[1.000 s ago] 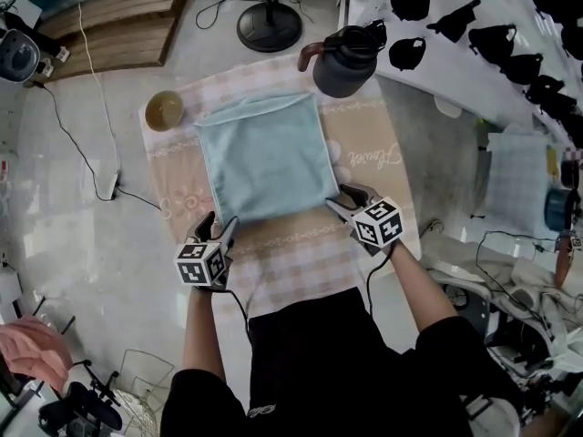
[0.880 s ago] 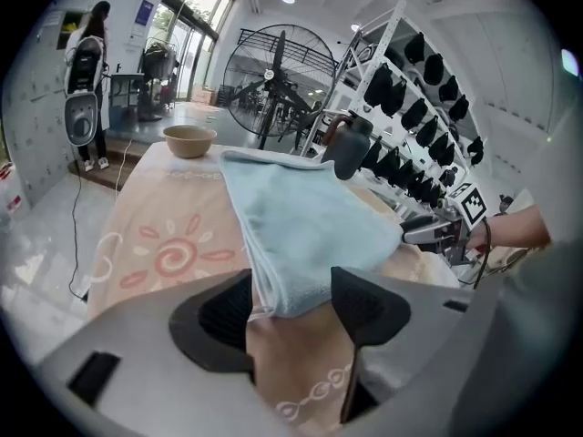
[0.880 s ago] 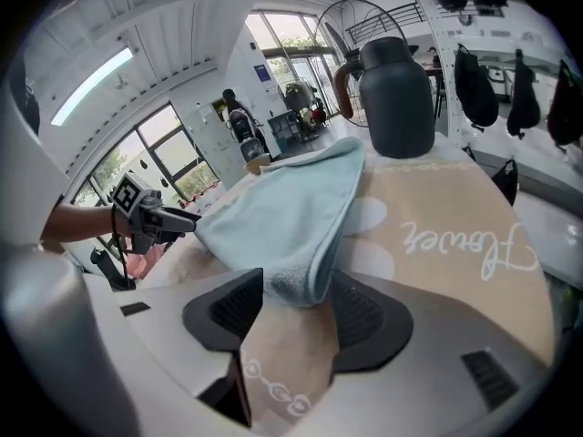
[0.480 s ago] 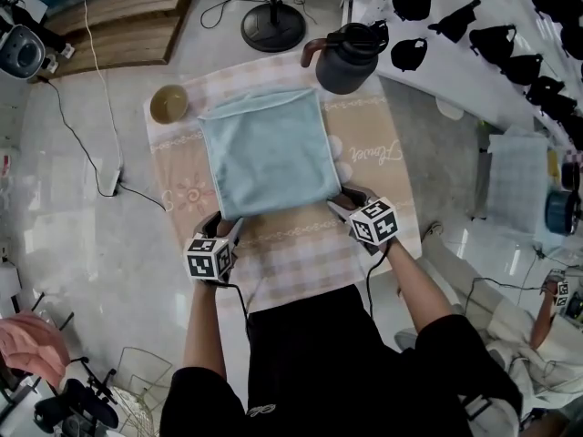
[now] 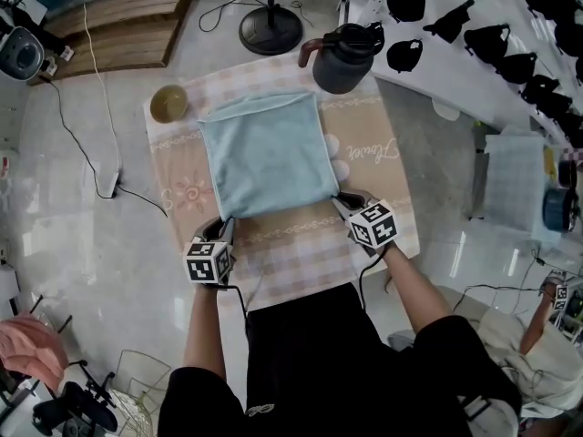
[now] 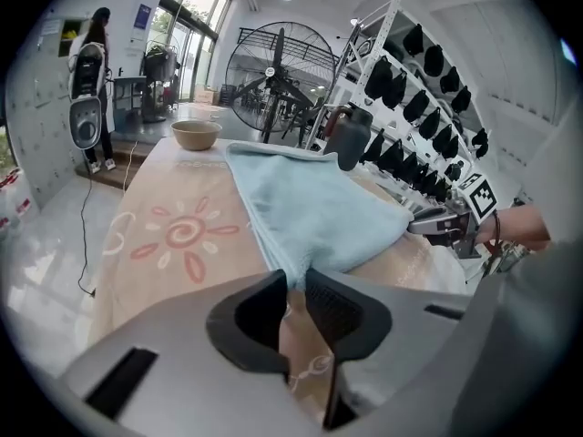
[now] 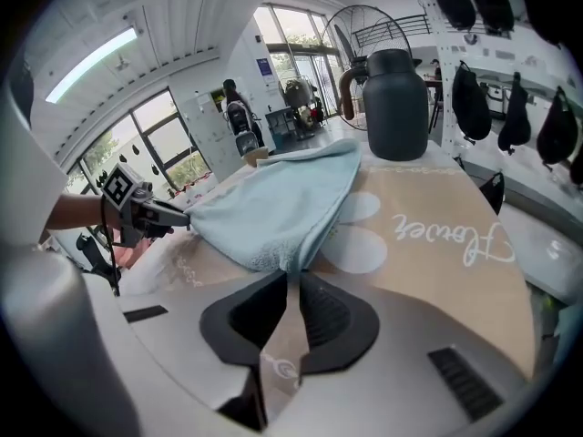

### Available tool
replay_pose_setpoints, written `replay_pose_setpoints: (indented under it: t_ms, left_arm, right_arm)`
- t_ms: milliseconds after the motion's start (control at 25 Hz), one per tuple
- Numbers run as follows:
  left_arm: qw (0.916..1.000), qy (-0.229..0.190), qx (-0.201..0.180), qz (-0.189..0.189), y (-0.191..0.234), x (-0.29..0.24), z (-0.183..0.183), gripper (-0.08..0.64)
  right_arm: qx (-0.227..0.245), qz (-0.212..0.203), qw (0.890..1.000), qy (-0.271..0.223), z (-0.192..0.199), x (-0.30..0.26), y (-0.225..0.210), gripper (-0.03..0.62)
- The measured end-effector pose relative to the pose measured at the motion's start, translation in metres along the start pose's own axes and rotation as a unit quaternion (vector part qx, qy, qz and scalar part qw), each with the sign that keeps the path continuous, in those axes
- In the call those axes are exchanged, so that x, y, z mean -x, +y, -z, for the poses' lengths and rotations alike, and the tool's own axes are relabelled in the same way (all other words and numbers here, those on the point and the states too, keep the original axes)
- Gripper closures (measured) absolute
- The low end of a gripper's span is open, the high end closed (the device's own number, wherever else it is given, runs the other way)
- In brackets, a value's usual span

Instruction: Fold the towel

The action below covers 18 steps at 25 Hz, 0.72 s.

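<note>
Newly pinched: left tongs (image 5: pixel 225 225), right tongs (image 5: pixel 340 199)

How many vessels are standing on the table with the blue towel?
2. A tan bowl stands near the far left corner of the table, left of the towel. A dark jug stands at the far edge, right of centre. None seems hidden.

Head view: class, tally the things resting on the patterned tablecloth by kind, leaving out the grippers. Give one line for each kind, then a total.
Towel: 1
Bowl: 1
Jug: 1
Total: 3
</note>
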<state>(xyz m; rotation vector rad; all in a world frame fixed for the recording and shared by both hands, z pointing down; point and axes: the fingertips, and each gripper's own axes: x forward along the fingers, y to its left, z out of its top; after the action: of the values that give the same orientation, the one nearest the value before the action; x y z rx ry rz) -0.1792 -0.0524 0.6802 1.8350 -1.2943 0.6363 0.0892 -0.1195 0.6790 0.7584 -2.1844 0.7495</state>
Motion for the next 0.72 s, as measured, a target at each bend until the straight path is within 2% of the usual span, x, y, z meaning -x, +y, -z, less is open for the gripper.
replay_pose_setpoints:
  t_ms: [280,480,720]
  left_arm:
    - [0.9999,-0.001,0.016,0.002,0.0,0.024,0.029,0.492]
    - [0.9997,0.008,0.023,0.005,-0.011,0.043,0.066,0.492]
    - [0.9991,0.018,0.034,0.017,-0.025,0.073,0.1,0.492]
  right_arm:
    - [0.004,-0.012,1.0,0.011,0.028,0.017,0.031,0.549]
    - [0.005,-0.011,1.0,0.015,0.056,0.033,0.058,0.549]
    - [-0.016,-0.017,0.999,0.026,0.091,0.051,0.089,0.549]
